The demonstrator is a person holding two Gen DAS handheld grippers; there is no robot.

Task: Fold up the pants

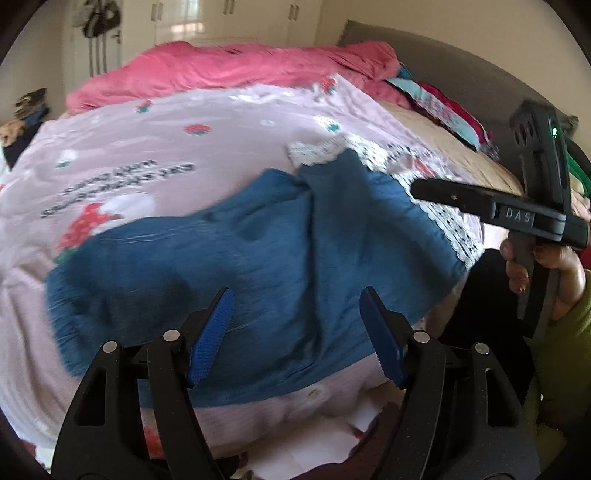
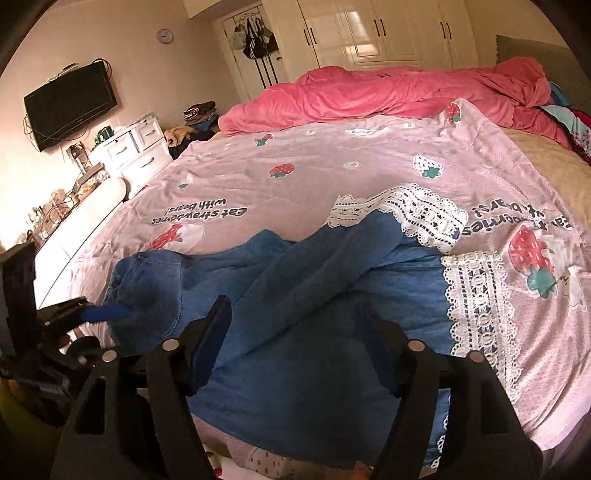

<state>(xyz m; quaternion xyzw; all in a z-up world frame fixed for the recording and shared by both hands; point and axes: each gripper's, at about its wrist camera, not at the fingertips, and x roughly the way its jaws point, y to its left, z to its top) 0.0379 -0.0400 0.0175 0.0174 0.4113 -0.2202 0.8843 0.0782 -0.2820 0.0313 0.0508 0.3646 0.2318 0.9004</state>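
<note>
Blue denim pants [image 1: 258, 251] with white lace cuffs [image 1: 454, 225] lie loosely rumpled on a pink strawberry-print sheet [image 1: 147, 147], one leg draped over the other. They also show in the right wrist view [image 2: 314, 295], lace cuffs [image 2: 476, 295] at the right. My left gripper [image 1: 297, 332] is open and empty just above the near part of the pants. My right gripper [image 2: 295, 343] is open and empty over the middle of the pants. The right gripper's body shows at the right edge of the left wrist view [image 1: 517, 214]. The left gripper's blue fingertip [image 2: 105, 312] touches the pants' left end.
A crumpled pink duvet [image 2: 388, 92] lies across the far side of the bed. Coloured clothes [image 1: 443, 107] are piled at the far right by the grey headboard [image 1: 443, 55]. White drawers [image 2: 136, 147], a wall television [image 2: 70, 103] and wardrobes [image 2: 369, 29] stand beyond the bed.
</note>
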